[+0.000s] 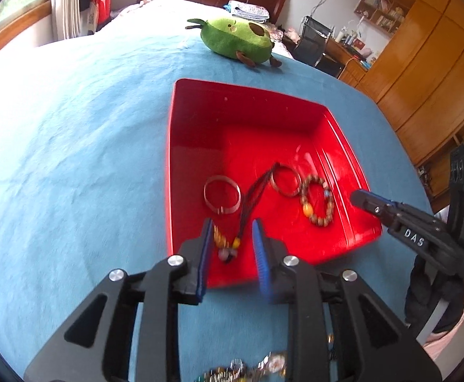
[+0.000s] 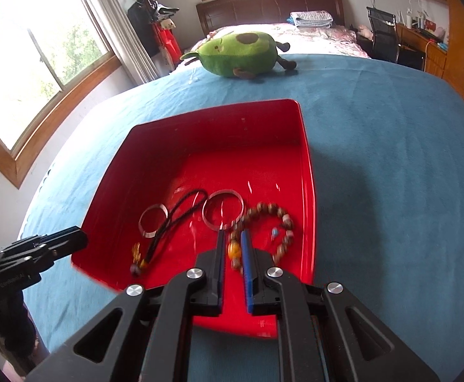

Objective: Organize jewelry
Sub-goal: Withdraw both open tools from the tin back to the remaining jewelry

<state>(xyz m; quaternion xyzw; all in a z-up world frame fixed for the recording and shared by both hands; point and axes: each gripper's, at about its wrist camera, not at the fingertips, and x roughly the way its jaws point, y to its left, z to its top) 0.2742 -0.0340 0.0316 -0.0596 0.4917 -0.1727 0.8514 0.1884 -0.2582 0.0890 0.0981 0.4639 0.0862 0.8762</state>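
Observation:
A red tray [image 1: 263, 108] [image 2: 155, 146] lies on the blue bedspread. In it lie two silver bangles [image 1: 221, 194] [image 1: 285, 180], a black cord necklace with amber beads [image 1: 251, 197] and a brown bead bracelet [image 1: 317, 200]. My left gripper [image 1: 232, 232] is open above the necklace's bead end at the tray's near edge, holding nothing. My right gripper [image 2: 233, 238] is open with a narrow gap above the bead bracelet [image 2: 283, 222], holding nothing. The bangles [image 2: 152, 221] [image 2: 222, 210] and the necklace [image 2: 174, 219] also show in the right wrist view.
A green avocado plush toy [image 1: 236, 39] [image 2: 241, 52] sits beyond the tray. More jewelry [image 1: 248, 369] lies on the bedspread under my left gripper. A chair and desk [image 1: 321, 47] stand at the far right, a window [image 2: 25, 63] at the left.

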